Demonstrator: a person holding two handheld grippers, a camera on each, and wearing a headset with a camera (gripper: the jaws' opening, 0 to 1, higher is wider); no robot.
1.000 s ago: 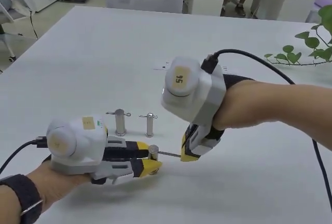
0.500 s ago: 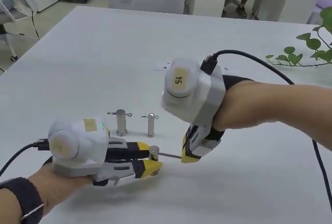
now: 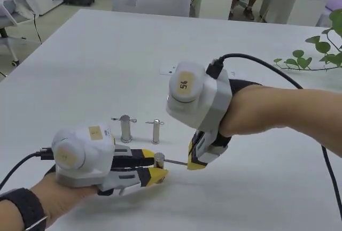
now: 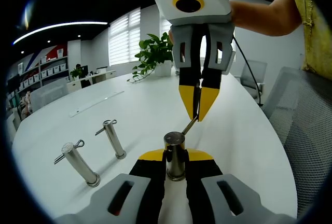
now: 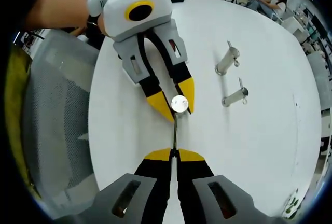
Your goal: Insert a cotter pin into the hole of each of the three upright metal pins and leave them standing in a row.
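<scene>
The left gripper (image 3: 156, 168) clamps the stiff, slick metal pin (image 4: 175, 154) low down; the right gripper (image 3: 192, 162) pinches the thin, bendable cotter pin (image 3: 174, 161) by its end.

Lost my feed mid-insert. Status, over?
Left hand-held gripper shut on third metal pin, upright. Right hand-held gripper shut on cotter pin, tip at the pin's head. Two finished pins stand beyond, nothing in the way.

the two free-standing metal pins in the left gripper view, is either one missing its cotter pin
No, the nearer metal pin and the farther metal pin each have a cotter pin through the top.
</scene>
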